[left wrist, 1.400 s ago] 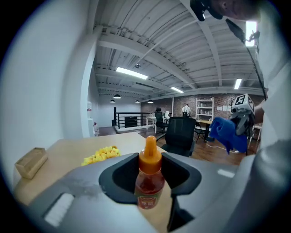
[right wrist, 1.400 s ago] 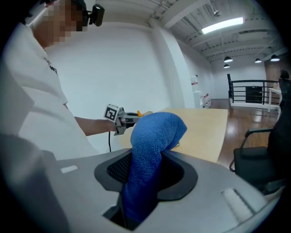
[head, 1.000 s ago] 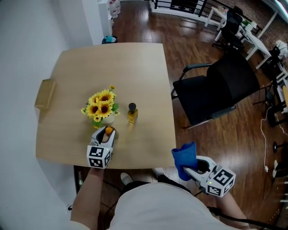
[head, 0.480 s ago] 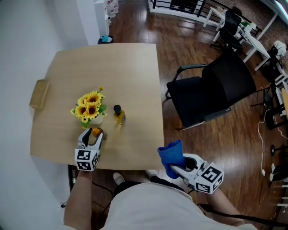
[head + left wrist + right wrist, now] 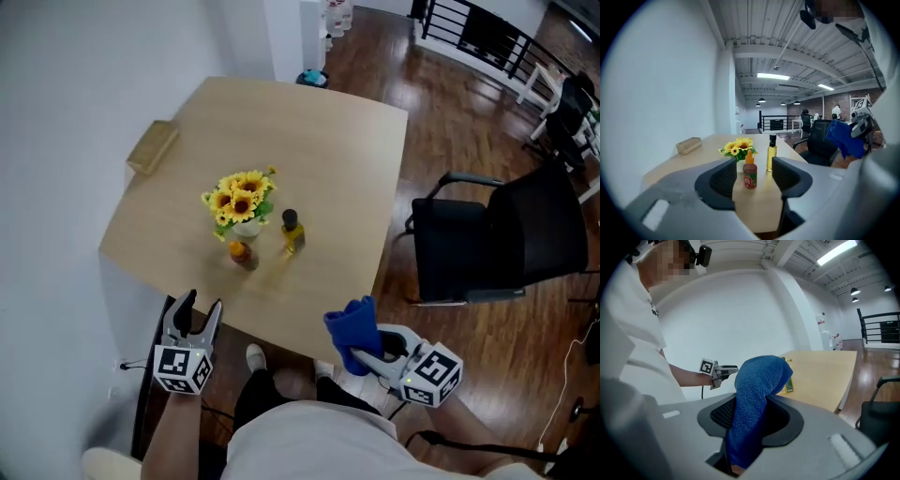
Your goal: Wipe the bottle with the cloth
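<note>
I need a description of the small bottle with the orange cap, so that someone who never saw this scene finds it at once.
Find the light wooden table and the sunflowers near its middle. The small bottle stands beside them, on the person's side. Unlike the taller yellow bottle with a black cap nearby, it is short, with an orange cap and a red label.
</note>
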The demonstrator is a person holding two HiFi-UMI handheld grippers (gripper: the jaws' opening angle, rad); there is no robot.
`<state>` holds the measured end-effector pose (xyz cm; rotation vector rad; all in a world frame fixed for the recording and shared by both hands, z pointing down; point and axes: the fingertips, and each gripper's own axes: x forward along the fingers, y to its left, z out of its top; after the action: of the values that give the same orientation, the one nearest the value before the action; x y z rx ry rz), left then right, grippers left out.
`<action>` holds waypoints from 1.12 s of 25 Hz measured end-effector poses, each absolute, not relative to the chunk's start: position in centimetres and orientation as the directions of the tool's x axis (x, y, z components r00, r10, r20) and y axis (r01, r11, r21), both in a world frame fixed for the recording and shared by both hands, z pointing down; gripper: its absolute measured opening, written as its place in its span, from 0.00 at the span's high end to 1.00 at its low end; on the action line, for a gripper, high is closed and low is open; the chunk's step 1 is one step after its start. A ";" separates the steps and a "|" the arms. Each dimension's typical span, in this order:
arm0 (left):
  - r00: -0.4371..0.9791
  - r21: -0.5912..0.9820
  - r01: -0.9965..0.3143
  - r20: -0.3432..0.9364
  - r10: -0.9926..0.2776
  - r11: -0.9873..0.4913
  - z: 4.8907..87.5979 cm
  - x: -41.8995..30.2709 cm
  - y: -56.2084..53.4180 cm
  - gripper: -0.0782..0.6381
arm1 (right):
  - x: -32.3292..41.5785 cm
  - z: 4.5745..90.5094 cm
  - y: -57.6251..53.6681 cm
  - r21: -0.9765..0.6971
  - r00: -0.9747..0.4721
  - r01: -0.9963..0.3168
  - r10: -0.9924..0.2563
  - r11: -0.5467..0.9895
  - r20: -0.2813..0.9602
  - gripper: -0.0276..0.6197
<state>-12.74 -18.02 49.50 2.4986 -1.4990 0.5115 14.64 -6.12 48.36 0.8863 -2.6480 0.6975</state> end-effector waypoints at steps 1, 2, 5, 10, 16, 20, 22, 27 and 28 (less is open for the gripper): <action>0.413 -0.011 -0.892 0.391 -0.823 -0.452 49.2 -12.8 -16.3 0.55 | 14.5 48.6 -6.2 -0.358 -0.796 -0.595 -0.468 0.720 0.382 0.72; 0.398 -0.001 -0.901 0.401 -0.825 -0.434 49.0 -12.8 -14.6 0.56 | 14.2 48.7 -6.3 -0.357 -0.811 -0.573 -0.446 0.738 0.378 0.72; 0.395 0.041 -0.907 0.426 -0.814 -0.419 48.4 -12.1 -9.9 0.57 | 13.1 48.5 -6.3 -0.358 -0.841 -0.524 -0.404 0.773 0.360 0.72; 0.440 0.089 -0.891 0.405 -0.801 -0.444 46.9 -9.9 -3.6 0.58 | 11.3 46.9 -4.9 -0.328 -0.864 -0.481 -0.377 0.813 0.334 0.72; 0.466 0.073 -0.880 0.330 -0.821 -0.470 45.1 -8.5 3.4 0.58 | 10.7 45.4 0.2 -0.288 -0.862 -0.475 -0.374 0.832 0.341 0.72; 0.468 0.141 -0.883 0.282 -0.837 -0.447 44.5 -8.8 9.9 0.60 | 10.8 44.7 6.0 -0.260 -0.853 -0.477 -0.370 0.840 0.368 0.72; 0.470 0.200 -0.881 0.257 -0.844 -0.429 44.6 -8.8 13.0 0.61 | 11.0 44.2 9.0 -0.263 -0.851 -0.480 -0.371 0.837 0.371 0.72; 0.499 0.260 -0.858 0.222 -0.838 -0.443 45.9 -6.6 18.7 0.61 | 12.7 43.4 16.0 -0.296 -0.846 -0.502 -0.390 0.813 0.364 0.72; 0.492 0.262 -0.861 0.214 -0.844 -0.436 46.0 -6.1 19.5 0.61 | 13.3 43.5 17.2 -0.293 -0.842 -0.505 -0.388 0.812 0.374 0.72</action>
<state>-6.10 19.51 45.97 2.4065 -1.4304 0.0724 13.35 17.23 43.51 0.6825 -2.7008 0.5572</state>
